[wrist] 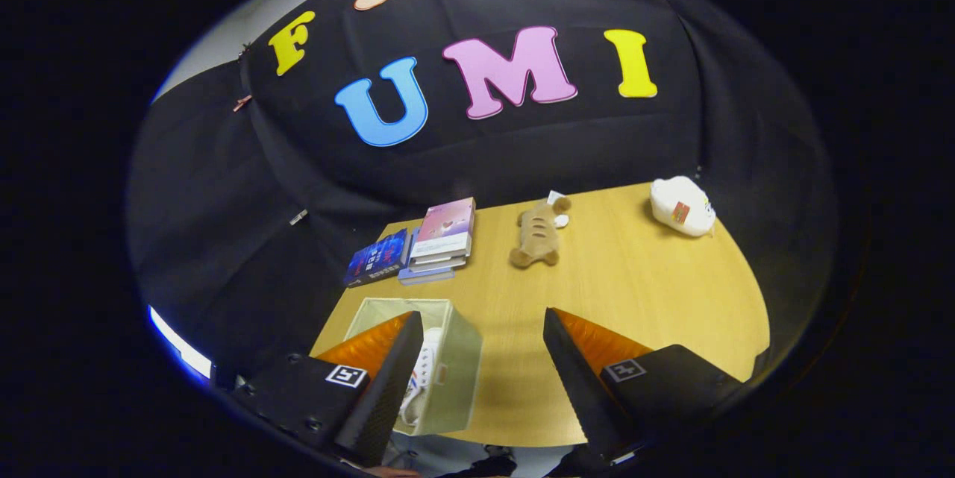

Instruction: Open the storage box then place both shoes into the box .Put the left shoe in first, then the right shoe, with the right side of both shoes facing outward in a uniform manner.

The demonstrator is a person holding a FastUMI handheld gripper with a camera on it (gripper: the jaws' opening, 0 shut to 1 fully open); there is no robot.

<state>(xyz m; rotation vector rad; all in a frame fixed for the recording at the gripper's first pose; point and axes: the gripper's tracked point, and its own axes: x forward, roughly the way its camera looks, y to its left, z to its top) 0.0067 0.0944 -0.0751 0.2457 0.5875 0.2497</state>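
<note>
Gripper (477,359) fingers spread wide, holding nothing, bare wooden table (642,291) between them; pale green fabric storage box (455,366) open, just beside left finger, white shoe (419,381) inside; beyond fingers stack of books (442,239), brown plush toy (539,236), farther right white plush toy (680,206)

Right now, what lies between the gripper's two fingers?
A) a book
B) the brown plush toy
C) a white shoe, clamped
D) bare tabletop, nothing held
D: the gripper is open, with bare table in the gap between its fingers; a white shoe sits in the storage box beside one finger.
</note>
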